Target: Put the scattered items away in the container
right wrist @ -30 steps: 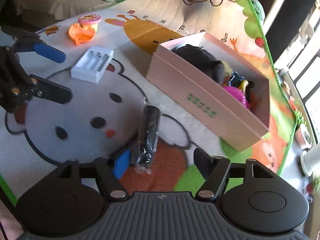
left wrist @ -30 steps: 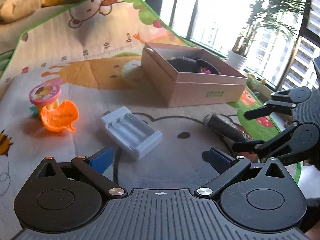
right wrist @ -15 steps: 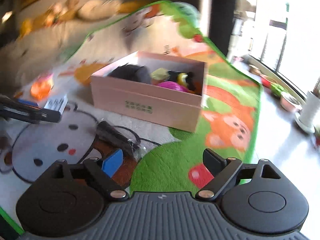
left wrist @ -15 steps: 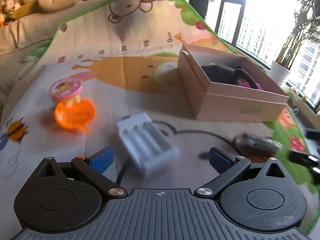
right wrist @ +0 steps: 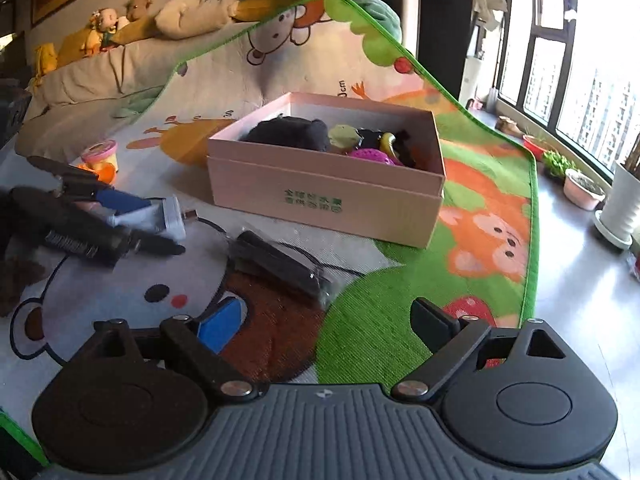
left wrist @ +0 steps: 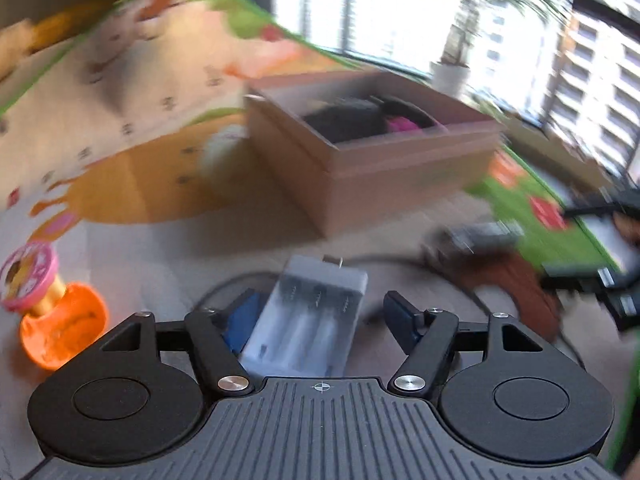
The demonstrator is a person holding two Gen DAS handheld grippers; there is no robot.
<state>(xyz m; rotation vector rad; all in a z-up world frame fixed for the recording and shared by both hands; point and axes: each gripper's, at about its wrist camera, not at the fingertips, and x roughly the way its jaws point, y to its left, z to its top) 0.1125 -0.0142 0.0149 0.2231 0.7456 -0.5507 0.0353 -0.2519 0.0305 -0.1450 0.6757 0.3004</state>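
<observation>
Left wrist: white charger (left wrist: 310, 316) between open left tool (left wrist: 320, 314) fingers.

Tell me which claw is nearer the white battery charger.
Left. The left claw straddles the white battery charger, fingers open on either side. The right claw hovers apart, over the mat near the black packet.

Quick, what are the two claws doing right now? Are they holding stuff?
Left claw: open, around the white battery charger, not clamped on it yet.
Right claw: open, holding nothing, above the play mat.
</observation>
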